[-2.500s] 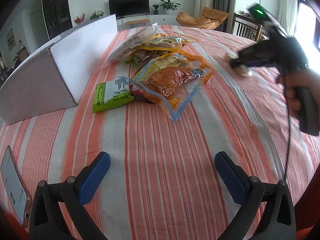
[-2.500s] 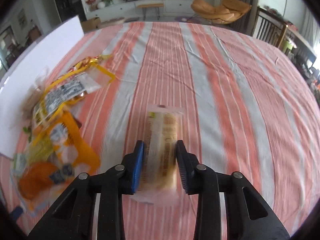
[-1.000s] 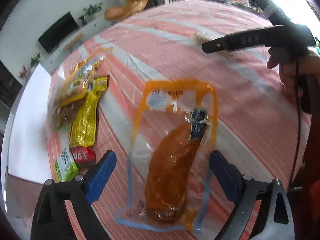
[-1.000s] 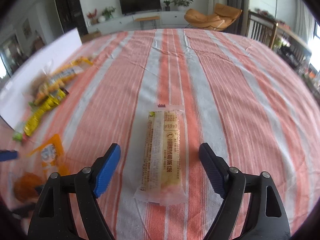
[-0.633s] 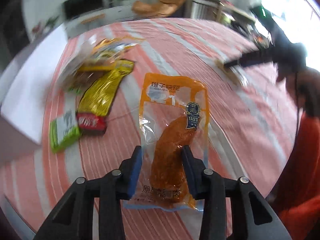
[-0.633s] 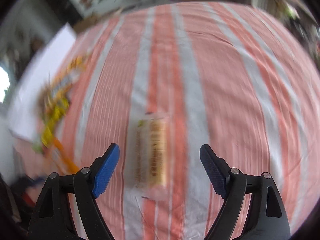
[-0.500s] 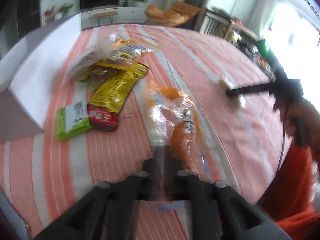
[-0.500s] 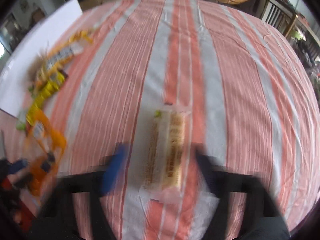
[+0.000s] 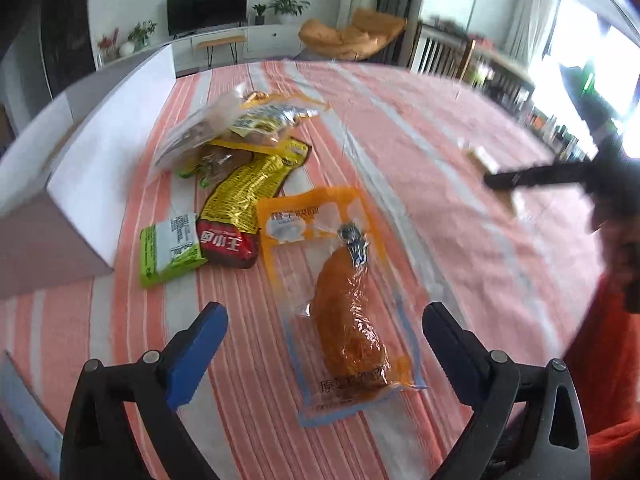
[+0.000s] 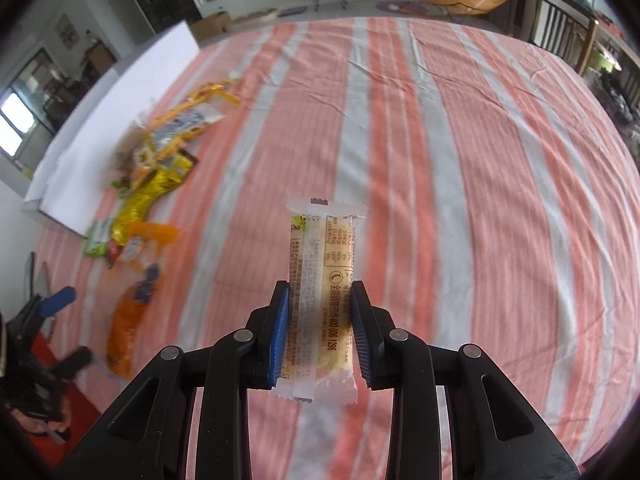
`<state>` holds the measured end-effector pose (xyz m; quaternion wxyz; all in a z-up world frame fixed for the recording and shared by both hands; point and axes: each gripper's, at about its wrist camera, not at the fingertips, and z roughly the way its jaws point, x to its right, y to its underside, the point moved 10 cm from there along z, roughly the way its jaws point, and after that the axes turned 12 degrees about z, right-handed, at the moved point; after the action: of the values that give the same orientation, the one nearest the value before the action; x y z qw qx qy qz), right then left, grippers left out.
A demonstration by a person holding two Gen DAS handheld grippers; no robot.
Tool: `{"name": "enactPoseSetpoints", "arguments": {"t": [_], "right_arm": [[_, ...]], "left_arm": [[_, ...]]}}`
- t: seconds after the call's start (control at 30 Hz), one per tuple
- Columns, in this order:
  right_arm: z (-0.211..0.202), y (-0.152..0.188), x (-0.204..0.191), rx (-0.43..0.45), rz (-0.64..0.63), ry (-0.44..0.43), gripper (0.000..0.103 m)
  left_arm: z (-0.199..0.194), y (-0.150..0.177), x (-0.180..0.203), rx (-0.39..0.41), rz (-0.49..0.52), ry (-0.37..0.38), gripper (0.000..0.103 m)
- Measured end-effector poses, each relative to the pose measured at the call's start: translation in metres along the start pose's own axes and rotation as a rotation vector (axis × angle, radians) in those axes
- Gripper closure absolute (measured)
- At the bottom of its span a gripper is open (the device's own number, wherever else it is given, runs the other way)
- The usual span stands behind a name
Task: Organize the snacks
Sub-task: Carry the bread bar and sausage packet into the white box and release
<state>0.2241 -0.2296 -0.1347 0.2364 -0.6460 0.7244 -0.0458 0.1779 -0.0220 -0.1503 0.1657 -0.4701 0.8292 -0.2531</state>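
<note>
My left gripper (image 9: 324, 344) is open, its blue pads either side of an orange chicken-leg pouch (image 9: 340, 292) that lies flat on the striped cloth. My right gripper (image 10: 320, 320) is shut on a pale wrapped biscuit bar (image 10: 323, 284) and holds it above the cloth. A yellow-and-red packet (image 9: 244, 208), a green packet (image 9: 170, 246) and a heap of clear snack bags (image 9: 236, 128) lie beyond the pouch. The same pile (image 10: 156, 168) and pouch (image 10: 128, 320) show at the left of the right wrist view.
A white cardboard box (image 9: 96, 160) stands along the left side of the table. The orange-and-white striped tablecloth (image 10: 460, 160) covers the whole table. A phone edge (image 9: 24, 412) lies at the near left. Chairs and a TV stand beyond the table.
My left gripper held the orange pouch, then opened and let it lie on the cloth. My right gripper, open over the biscuit bar, has shut on it and lifted it.
</note>
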Motion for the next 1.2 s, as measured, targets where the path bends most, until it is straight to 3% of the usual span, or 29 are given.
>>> {"name": "enactPoseSetpoints", "arguments": {"t": [0.1, 0.13, 0.17, 0.2, 0.23, 0.27, 0.33, 0.43, 0.47, 0.5, 0.53, 0.6, 0.67, 0.73, 0.8, 0.83, 0.93, 1.0, 1.1, 1.2], "right_arm": [[-0.011, 0.002, -0.009, 0.019, 0.010, -0.052, 0.072], [-0.017, 0.002, -0.012, 0.028, 0.015, -0.069, 0.072], [-0.022, 0.000, -0.016, 0.040, 0.021, -0.091, 0.072], [-0.026, -0.003, -0.018, 0.049, 0.026, -0.106, 0.072], [-0.031, -0.005, -0.020, 0.060, 0.029, -0.120, 0.072], [-0.037, -0.006, -0.022, 0.072, 0.031, -0.133, 0.072], [-0.045, -0.008, -0.024, 0.087, 0.038, -0.157, 0.072], [-0.053, -0.010, -0.029, 0.086, 0.062, -0.210, 0.072], [-0.055, -0.010, -0.032, 0.085, 0.070, -0.228, 0.072], [-0.057, -0.010, -0.033, 0.085, 0.073, -0.239, 0.072], [-0.058, -0.010, -0.035, 0.083, 0.077, -0.251, 0.072], [-0.059, -0.010, -0.043, 0.072, 0.082, -0.280, 0.072], [-0.058, -0.011, -0.053, 0.067, 0.059, -0.281, 0.072], [-0.056, -0.014, -0.060, 0.074, 0.039, -0.267, 0.072], [-0.057, -0.015, -0.067, 0.071, 0.039, -0.282, 0.072], [-0.058, -0.015, -0.071, 0.072, 0.037, -0.289, 0.072], [-0.059, -0.014, -0.080, 0.075, 0.018, -0.297, 0.072], [-0.059, -0.012, -0.084, 0.073, 0.010, -0.303, 0.072], [-0.057, -0.014, -0.086, 0.074, 0.012, -0.315, 0.072], [-0.060, -0.021, -0.089, 0.087, 0.019, -0.356, 0.072]], "left_arm": [[0.031, 0.008, 0.011, -0.130, 0.093, -0.129, 0.006], [0.035, 0.010, 0.013, -0.147, 0.104, -0.146, 0.005], [0.038, 0.009, 0.016, -0.139, 0.099, -0.151, 0.010], [0.037, 0.008, 0.019, -0.126, 0.074, -0.133, 0.031], [0.035, 0.007, 0.021, -0.119, 0.048, -0.113, 0.040], [0.029, 0.002, 0.017, -0.104, 0.068, -0.158, 0.058], [0.026, 0.000, 0.015, -0.098, 0.041, -0.097, 0.067], [0.019, 0.002, -0.002, -0.049, -0.117, 0.042, 0.081], [0.012, 0.002, -0.010, -0.020, -0.181, 0.100, 0.093], [0.007, 0.001, -0.012, -0.010, -0.206, 0.108, 0.103], [0.000, -0.001, -0.016, 0.010, -0.241, 0.159, 0.103], [-0.012, -0.003, -0.028, 0.029, -0.270, 0.163, 0.103], [-0.010, 0.001, -0.033, 0.004, -0.241, 0.137, 0.102], [-0.007, 0.008, -0.034, -0.020, -0.266, 0.140, 0.083], [-0.007, 0.015, -0.026, -0.029, -0.263, 0.144, 0.018], [-0.009, 0.017, -0.025, -0.023, -0.253, 0.120, 0.008], [-0.013, 0.015, -0.020, -0.025, -0.210, 0.027, 0.004], [0.002, 0.013, -0.018, -0.096, -0.178, -0.065, 0.004], [0.027, 0.010, -0.005, -0.243, -0.074, -0.264, 0.000], [0.030, -0.003, 0.004, -0.254, -0.047, -0.409, 0.000]]}}
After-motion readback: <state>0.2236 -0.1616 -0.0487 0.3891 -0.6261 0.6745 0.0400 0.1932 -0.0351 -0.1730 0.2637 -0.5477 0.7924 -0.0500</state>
